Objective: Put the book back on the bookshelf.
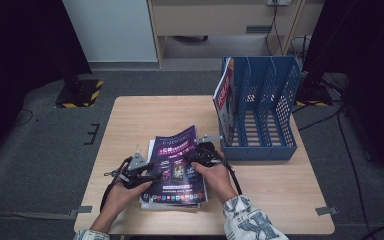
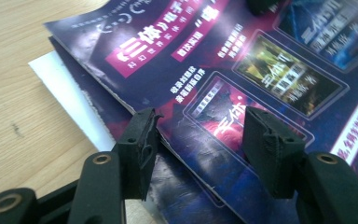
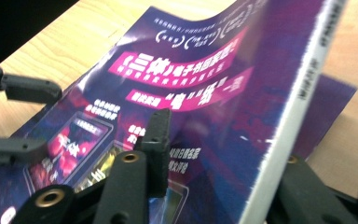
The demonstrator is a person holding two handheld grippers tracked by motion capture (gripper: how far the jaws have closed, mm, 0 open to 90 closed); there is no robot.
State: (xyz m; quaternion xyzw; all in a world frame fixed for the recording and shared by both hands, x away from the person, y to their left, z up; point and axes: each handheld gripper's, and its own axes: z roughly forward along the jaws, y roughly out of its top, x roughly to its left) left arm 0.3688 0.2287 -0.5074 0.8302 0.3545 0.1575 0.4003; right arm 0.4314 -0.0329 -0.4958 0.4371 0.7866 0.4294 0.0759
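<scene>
**Top magazine being lifted off the stack**

Stack of purple magazines [image 1: 176, 167] lies on the tabletop [image 1: 130, 115], near edge, just left of the blue file rack [image 1: 262, 107], which already holds one upright in its left slot; likely destination. Right hand-held gripper [image 3: 214, 140] straddles the top magazine [image 3: 200, 93] spine edge, raising it; whether the pads press, cannot tell. Left hand-held gripper [image 2: 198, 135] half-open over the cover, holding nothing, probably steadying the stack.

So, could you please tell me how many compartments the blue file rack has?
3. The left compartment holds a magazine; the middle compartment and the right compartment look empty.
</scene>
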